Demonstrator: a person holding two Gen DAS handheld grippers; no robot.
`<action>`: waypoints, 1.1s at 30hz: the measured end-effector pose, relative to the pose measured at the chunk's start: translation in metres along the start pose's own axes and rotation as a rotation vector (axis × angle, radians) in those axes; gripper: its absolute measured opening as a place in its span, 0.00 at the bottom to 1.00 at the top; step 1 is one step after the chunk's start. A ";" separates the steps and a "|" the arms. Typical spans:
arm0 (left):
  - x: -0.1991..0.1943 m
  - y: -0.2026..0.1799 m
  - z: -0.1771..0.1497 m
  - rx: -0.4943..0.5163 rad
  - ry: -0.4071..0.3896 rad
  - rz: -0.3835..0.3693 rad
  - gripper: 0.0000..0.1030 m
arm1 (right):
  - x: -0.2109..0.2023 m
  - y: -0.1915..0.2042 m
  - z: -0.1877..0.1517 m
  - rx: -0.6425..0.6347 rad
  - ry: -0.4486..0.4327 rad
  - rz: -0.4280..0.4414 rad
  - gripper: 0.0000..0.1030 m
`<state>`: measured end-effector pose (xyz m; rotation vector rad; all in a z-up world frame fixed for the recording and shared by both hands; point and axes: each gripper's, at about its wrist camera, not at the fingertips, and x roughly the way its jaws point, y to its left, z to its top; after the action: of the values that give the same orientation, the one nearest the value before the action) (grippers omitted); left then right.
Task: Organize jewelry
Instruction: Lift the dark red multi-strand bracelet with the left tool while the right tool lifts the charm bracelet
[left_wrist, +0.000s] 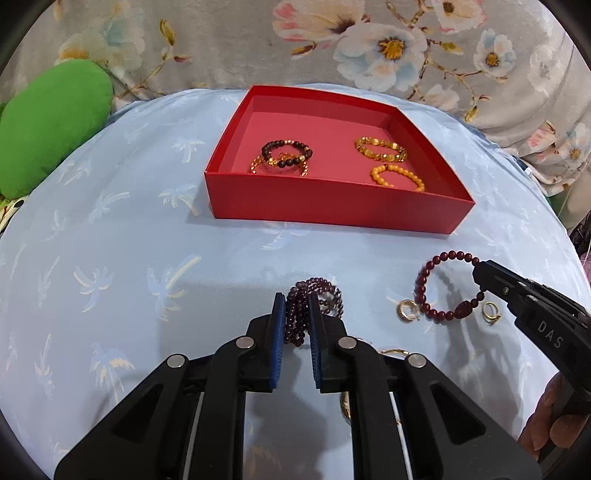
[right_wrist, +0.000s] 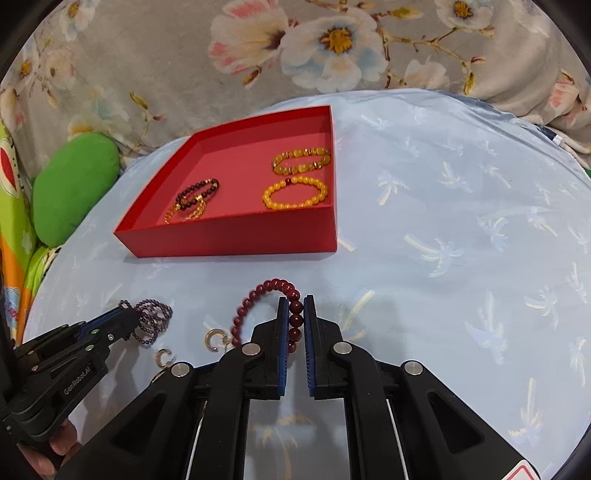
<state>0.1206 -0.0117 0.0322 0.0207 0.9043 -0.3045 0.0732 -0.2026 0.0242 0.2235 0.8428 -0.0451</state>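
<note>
**Two bracelets pinched, tray waiting**

On the blue cloth in front of the red tray, I had both grippers clamped down on beads. My left gripper had its fingers narrowed onto the coiled purple strand, which sat bunched between the pads just short of the tray. My right gripper had its fingers pinched on one side of the dark red bracelet, the loop trailing off to the left with its far side resting on the cloth.

I judged both pieces light and limp. The red loop would sag and swing from its held side; its round, glossy beads looked slippery, so a pinch across the cord between two beads seemed safer than one on a bead's crown. The purple strand, being several thin turns, could uncoil or shed a loop if only part of the bundle was caught, so I wanted the whole bunch inside the pads.

Small gold rings lay just beside the red loop; a dragging bead could snag them. Four bracelets lay in the tray, with bare floor between the pairs.
</note>
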 end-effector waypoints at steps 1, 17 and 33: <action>-0.004 -0.001 0.000 0.003 -0.006 -0.003 0.05 | -0.005 -0.001 0.000 0.002 -0.007 0.004 0.07; -0.034 0.000 0.008 0.006 -0.044 -0.026 0.04 | -0.050 -0.002 0.013 0.003 -0.074 0.046 0.07; 0.021 -0.010 -0.006 0.032 0.030 0.010 0.33 | -0.036 0.000 -0.001 0.030 -0.023 0.081 0.07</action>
<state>0.1258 -0.0253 0.0129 0.0601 0.9285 -0.3098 0.0482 -0.2047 0.0505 0.2846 0.8098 0.0158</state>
